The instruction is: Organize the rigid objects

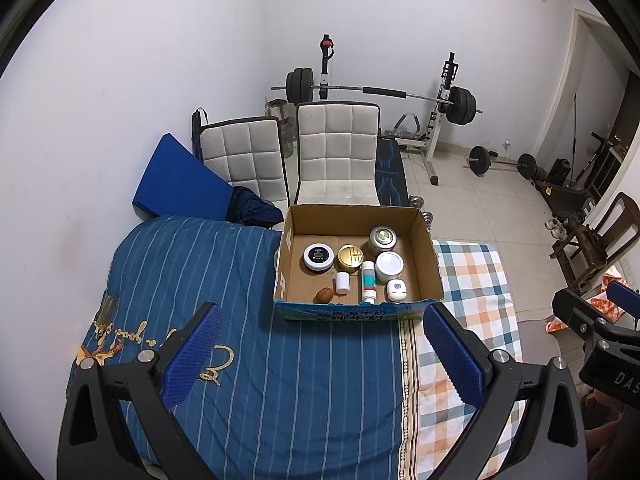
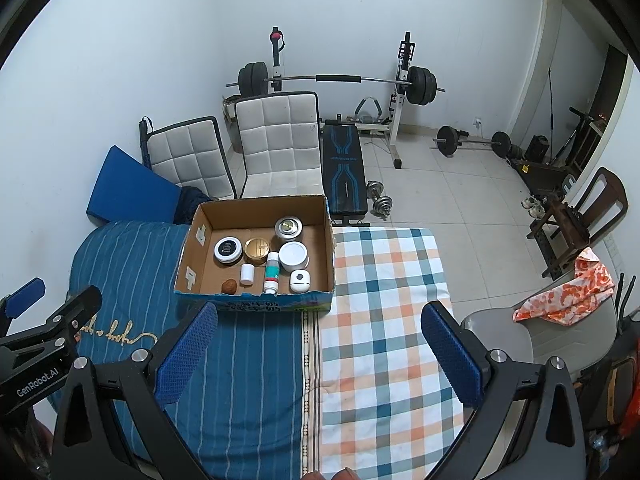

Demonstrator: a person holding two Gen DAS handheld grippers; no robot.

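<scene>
An open cardboard box (image 1: pixel 428 264) (image 2: pixel 326 248) rests on the bed at its far end. Inside it stand a black-lidded jar (image 1: pixel 318 256) (image 2: pixel 228 249), a gold tin (image 1: pixel 350 258) (image 2: pixel 257 249), a silver tin (image 1: pixel 382 238) (image 2: pixel 288 227), a white round jar (image 1: pixel 389 265) (image 2: pixel 294 255), a white-and-green tube (image 1: pixel 368 282) (image 2: pixel 271 272), a small white bottle (image 1: pixel 342 282) (image 2: pixel 247 273), a small white case (image 1: pixel 396 290) (image 2: pixel 300 280) and a brown walnut-like lump (image 1: pixel 324 295) (image 2: pixel 229 286). My left gripper (image 1: pixel 322 322) hangs open in front of the box with nothing in it. My right gripper (image 2: pixel 320 320) is open too, empty.
The bed carries a blue striped quilt (image 1: pixel 248 320) (image 2: pixel 132 264) and a checked sheet (image 1: pixel 472 280) (image 2: pixel 384 296). Two white padded chairs (image 1: pixel 338 152) (image 2: pixel 280 144), a weight bench with barbell (image 1: pixel 440 100) (image 2: pixel 348 160) and a wooden chair (image 1: pixel 600 236) (image 2: pixel 580 220) stand beyond. A grey chair (image 2: pixel 552 332) sits to the right.
</scene>
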